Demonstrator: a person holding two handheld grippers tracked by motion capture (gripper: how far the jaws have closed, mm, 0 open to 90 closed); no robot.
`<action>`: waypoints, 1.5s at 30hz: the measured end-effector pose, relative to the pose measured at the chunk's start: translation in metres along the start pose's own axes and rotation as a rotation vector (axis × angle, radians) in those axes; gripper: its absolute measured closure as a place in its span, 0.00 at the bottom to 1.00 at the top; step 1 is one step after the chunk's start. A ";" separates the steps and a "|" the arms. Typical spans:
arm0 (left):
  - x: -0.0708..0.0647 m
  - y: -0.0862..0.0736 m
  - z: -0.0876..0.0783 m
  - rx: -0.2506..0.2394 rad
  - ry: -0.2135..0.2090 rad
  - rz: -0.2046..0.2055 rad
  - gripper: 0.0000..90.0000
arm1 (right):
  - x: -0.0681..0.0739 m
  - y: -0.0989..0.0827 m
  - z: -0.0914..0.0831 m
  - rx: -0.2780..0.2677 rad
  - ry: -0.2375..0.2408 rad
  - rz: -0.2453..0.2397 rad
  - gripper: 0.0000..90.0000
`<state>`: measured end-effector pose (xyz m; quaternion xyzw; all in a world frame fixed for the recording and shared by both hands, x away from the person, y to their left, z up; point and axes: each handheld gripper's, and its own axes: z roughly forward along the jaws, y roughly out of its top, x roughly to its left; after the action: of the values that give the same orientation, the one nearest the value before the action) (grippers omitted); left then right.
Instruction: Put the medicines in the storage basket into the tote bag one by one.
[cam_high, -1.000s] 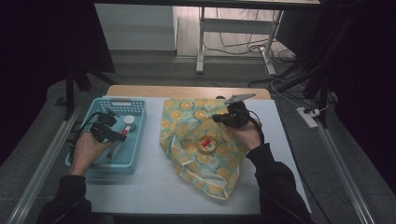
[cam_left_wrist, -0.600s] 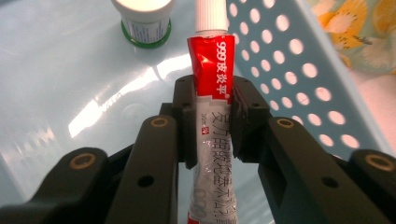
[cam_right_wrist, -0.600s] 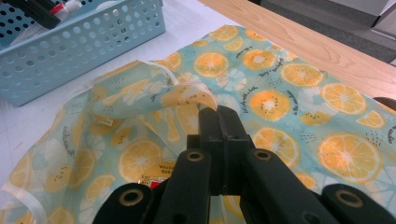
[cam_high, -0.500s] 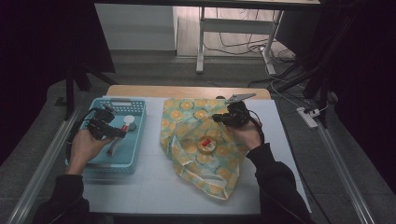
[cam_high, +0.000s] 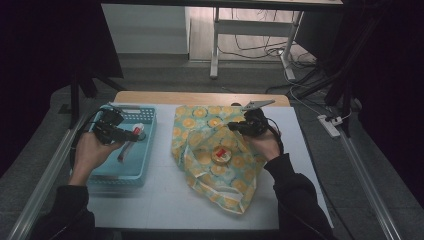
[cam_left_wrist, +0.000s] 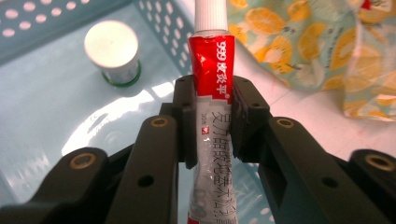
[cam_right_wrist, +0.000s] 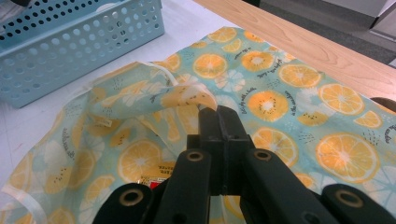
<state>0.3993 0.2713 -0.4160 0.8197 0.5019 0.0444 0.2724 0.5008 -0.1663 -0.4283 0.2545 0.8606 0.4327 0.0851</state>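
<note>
1. High view: I see my left gripper (cam_high: 131, 134) above the pale blue perforated plastic basket (cam_high: 115, 172) at the table's left, its jaws clamped on a red-and-white squeezable ointment tube (cam_high: 126, 149).
2. In the left gripper view, the tube (cam_left_wrist: 212, 74) stands between the pads, its long axis running along the jaws, white cap pointing away from me toward the bag.
3. My right gripper (cam_high: 235, 126) pinches the upper edge of a clear plastic bag printed with orange slices (cam_high: 215, 150), jaws fully closed on the film, lifting it.
4. The bag lies to the right of the tube, across a bare strip of white table (cam_high: 165, 190); its mouth seems to face the basket.
5. A small white-capped jar (cam_left_wrist: 112, 51) sits in the basket just beside the tube.
6. I judge the basket's right wall the only edge to clear.
</note>
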 end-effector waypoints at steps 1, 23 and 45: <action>-0.002 0.001 -0.001 -0.003 -0.005 0.003 0.82 | 0.000 0.000 0.000 -0.001 0.000 0.000 1.00; -0.059 0.036 0.009 -0.020 -0.104 0.144 0.82 | 0.001 0.001 -0.003 -0.015 0.000 -0.001 1.00; -0.128 0.078 0.058 0.014 -0.214 0.300 0.82 | 0.000 0.002 -0.004 -0.018 0.003 0.002 1.00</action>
<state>0.4186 0.1128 -0.4011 0.8873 0.3426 -0.0065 0.3087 0.4997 -0.1679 -0.4246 0.2541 0.8566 0.4409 0.0859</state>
